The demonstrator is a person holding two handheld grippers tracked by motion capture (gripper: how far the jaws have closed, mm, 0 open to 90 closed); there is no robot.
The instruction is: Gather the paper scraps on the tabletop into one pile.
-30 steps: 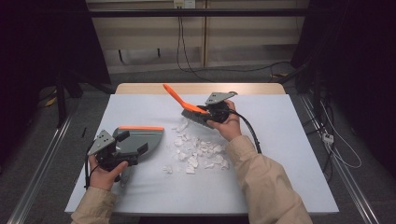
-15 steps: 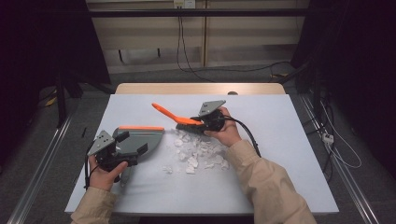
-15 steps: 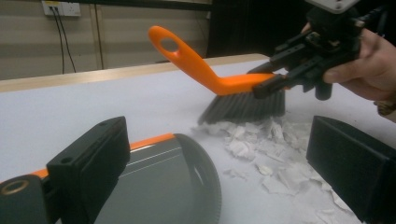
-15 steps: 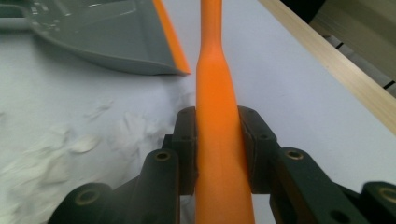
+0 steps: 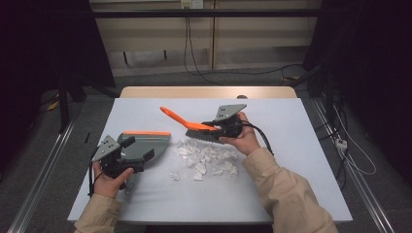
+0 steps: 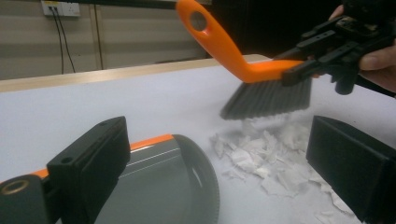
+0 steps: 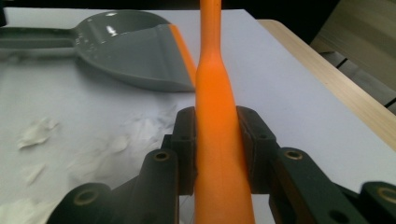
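Observation:
A grey dustpan (image 5: 156,141) with an orange lip lies on the white table (image 5: 296,155), left of a pile of white paper scraps (image 5: 206,158). My left gripper (image 5: 140,147) sits over the pan with its jaws wide apart. One jaw is above the orange edge and the other is clear of the pan (image 6: 159,182), beside the scraps (image 6: 261,149). My right gripper (image 5: 213,127) is shut on the orange handle of a brush (image 5: 192,127). The grey bristles (image 6: 266,100) hang just over the far edge of the pile. In the right gripper view both pads clamp the handle (image 7: 210,56), with the dustpan (image 7: 130,51) beyond.
The white table ends in a wooden strip (image 5: 209,92) at the far side. Bare surface lies right of the scraps and along the near edge. Cables (image 5: 350,160) trail on the floor at the right, and metal rails (image 5: 43,179) run along both sides.
My right gripper has carried the brush toward the person and a little left, bringing the bristles down to the far side of the scraps. The left gripper and dustpan have stayed put.

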